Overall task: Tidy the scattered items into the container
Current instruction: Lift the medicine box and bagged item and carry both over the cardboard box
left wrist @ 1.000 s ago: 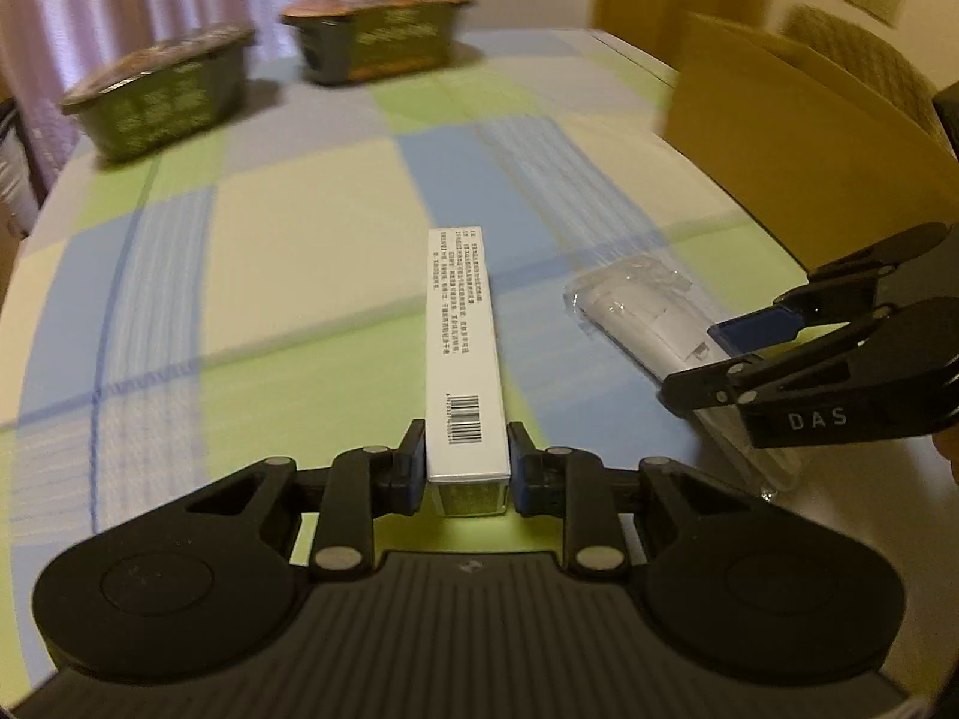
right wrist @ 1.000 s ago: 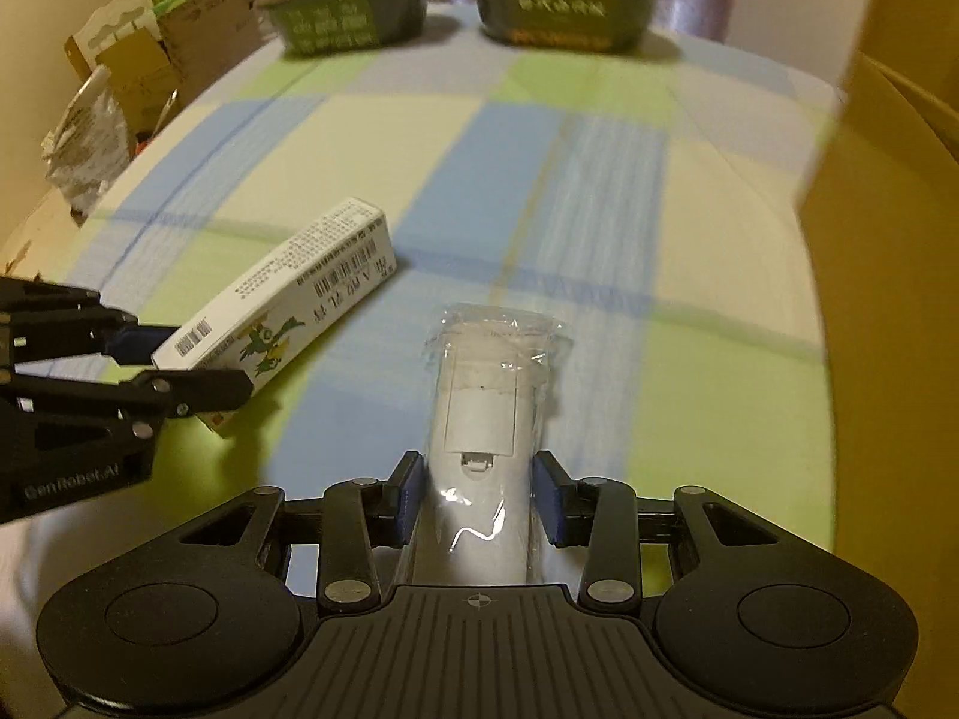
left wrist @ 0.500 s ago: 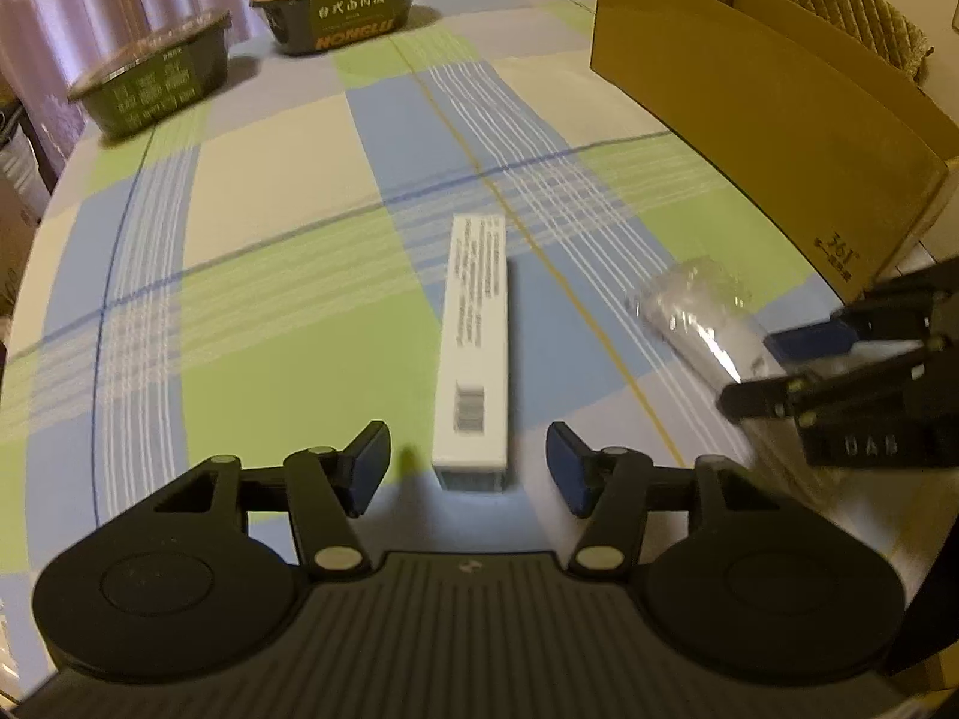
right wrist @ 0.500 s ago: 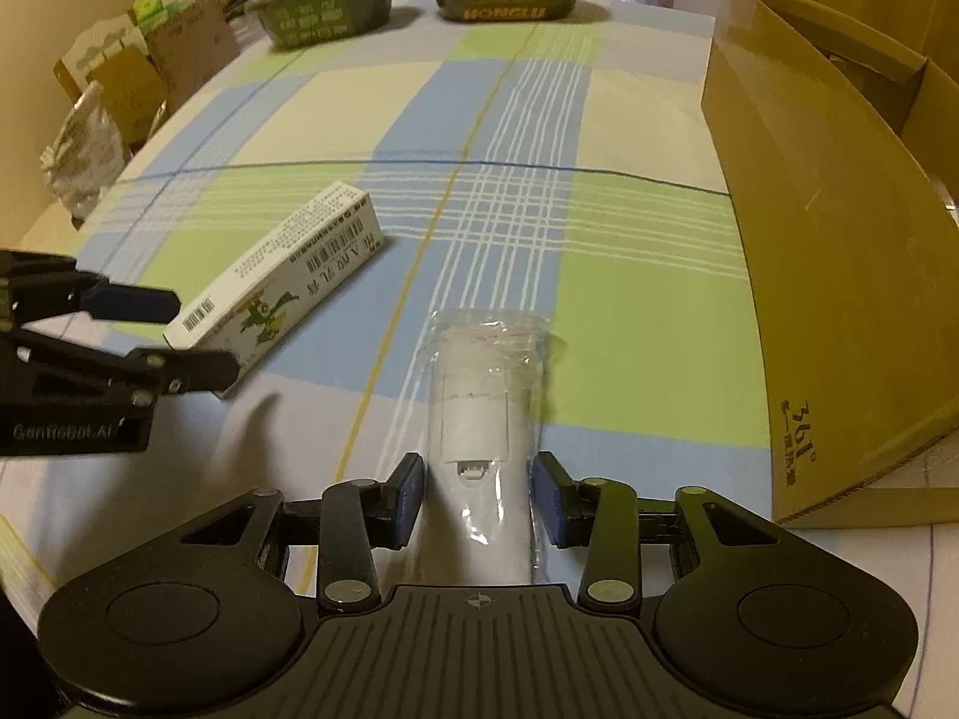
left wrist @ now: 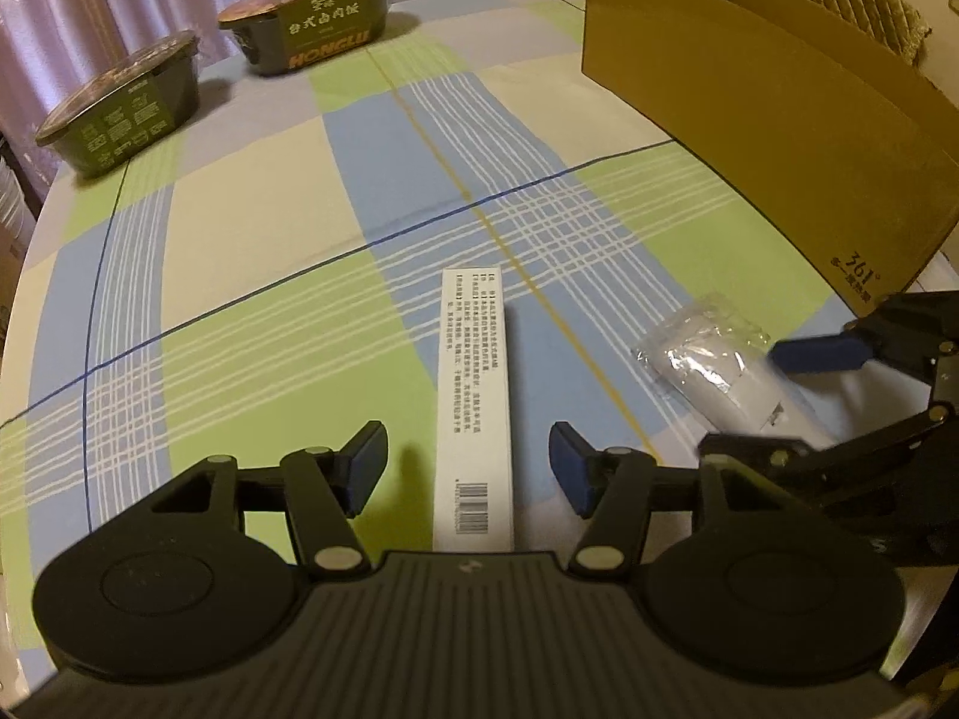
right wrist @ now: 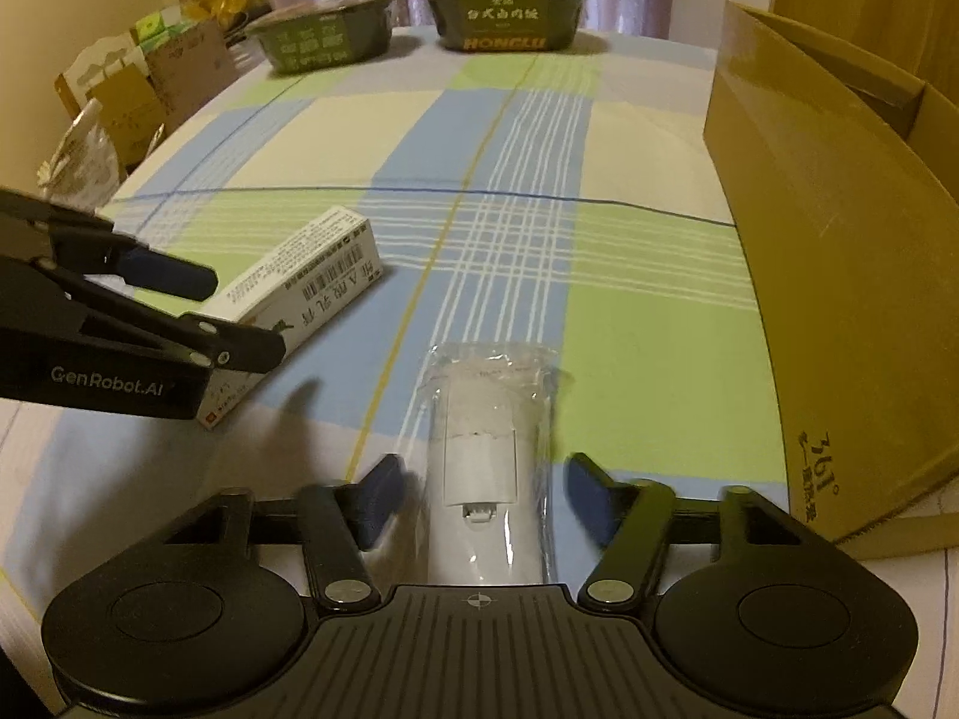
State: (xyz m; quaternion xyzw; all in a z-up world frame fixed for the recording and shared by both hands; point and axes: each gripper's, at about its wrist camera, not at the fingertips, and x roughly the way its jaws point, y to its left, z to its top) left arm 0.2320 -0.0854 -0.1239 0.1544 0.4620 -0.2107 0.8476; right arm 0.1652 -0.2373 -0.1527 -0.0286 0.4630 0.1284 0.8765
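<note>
A long white carton [left wrist: 473,395] with a barcode lies flat on the checked tablecloth, between the spread fingers of my left gripper [left wrist: 467,461], which is open and not touching it. To its right lies a white item wrapped in clear plastic [right wrist: 485,419]. My right gripper [right wrist: 482,479] is open around it, with a gap on both sides. The open brown cardboard box [right wrist: 839,275] stands at the right. In the right wrist view the carton [right wrist: 305,281] and left gripper [right wrist: 240,314] show at the left. The left wrist view shows the wrapped item [left wrist: 719,377] and right gripper [left wrist: 749,404].
Two dark green lidded food bowls [left wrist: 120,114] [left wrist: 317,36] stand at the far end of the table. Paper bags and small boxes [right wrist: 138,78] sit beyond the table's left edge. The cardboard box wall [left wrist: 749,120] runs along the right side.
My left gripper let go of the carton and opened wide. My right gripper, shut on the wrapped item until half a second ago, has opened. Both items now lie on the cloth.
</note>
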